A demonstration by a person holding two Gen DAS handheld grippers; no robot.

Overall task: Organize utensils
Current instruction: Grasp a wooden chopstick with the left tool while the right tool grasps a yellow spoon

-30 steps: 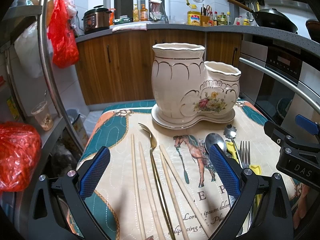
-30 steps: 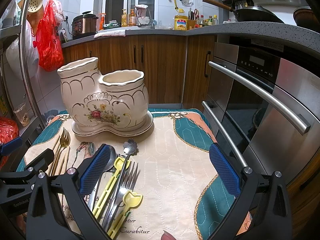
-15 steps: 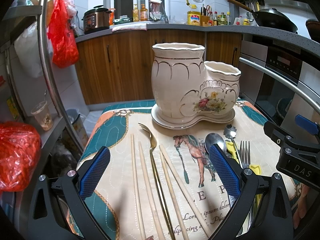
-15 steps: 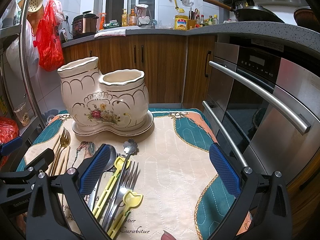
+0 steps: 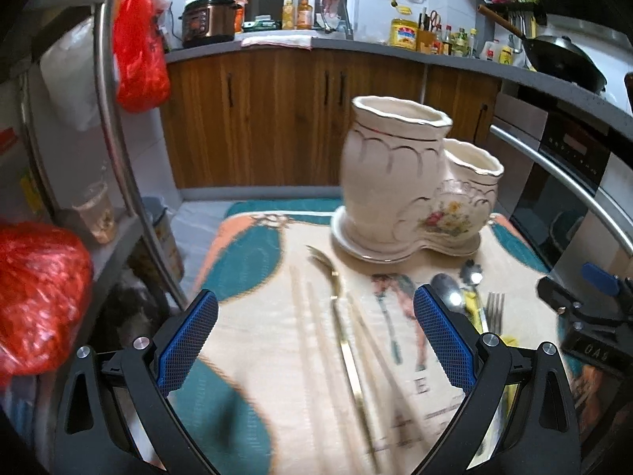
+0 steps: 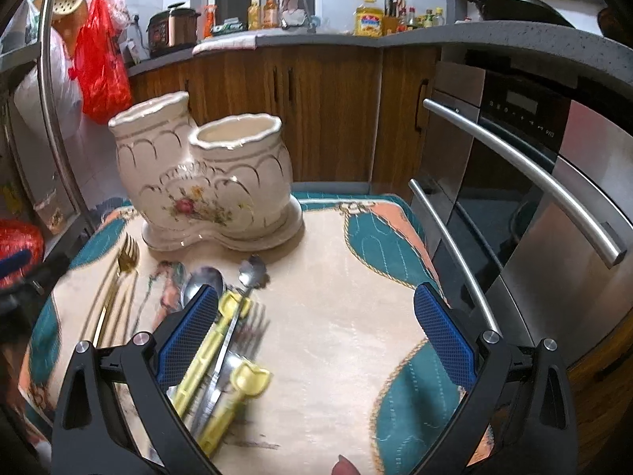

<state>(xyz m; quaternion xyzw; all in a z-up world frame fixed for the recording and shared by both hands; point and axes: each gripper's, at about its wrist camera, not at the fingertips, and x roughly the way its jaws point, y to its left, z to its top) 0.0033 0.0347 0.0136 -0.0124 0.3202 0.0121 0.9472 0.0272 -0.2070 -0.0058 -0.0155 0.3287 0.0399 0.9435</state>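
A cream ceramic two-pocket holder (image 5: pixel 411 182) (image 6: pixel 205 182) stands empty at the back of the patterned mat (image 5: pixel 269 316). Several wooden chopsticks (image 5: pixel 316 324) and a gold fork (image 5: pixel 340 316) lie on the mat between the fingers of my left gripper (image 5: pixel 314 340), which is open and empty above them. A silver spoon (image 6: pixel 201 283), a flower-handled spoon (image 6: pixel 253 271), a steel fork (image 6: pixel 249 328) and yellow-handled utensils (image 6: pixel 221 340) lie by the left finger of my right gripper (image 6: pixel 314 340), which is open and empty.
An oven with long steel handles (image 6: pixel 514 158) stands right of the mat. A metal rack post (image 5: pixel 118 150), red bags (image 5: pixel 35 297) and a plastic cup (image 5: pixel 95 213) are at the left. Wooden cabinets (image 5: pixel 277 118) are behind.
Both grippers have shifted: the holder now sits further right in the left wrist view and tilts in the right wrist view. The utensils have not moved on the mat.
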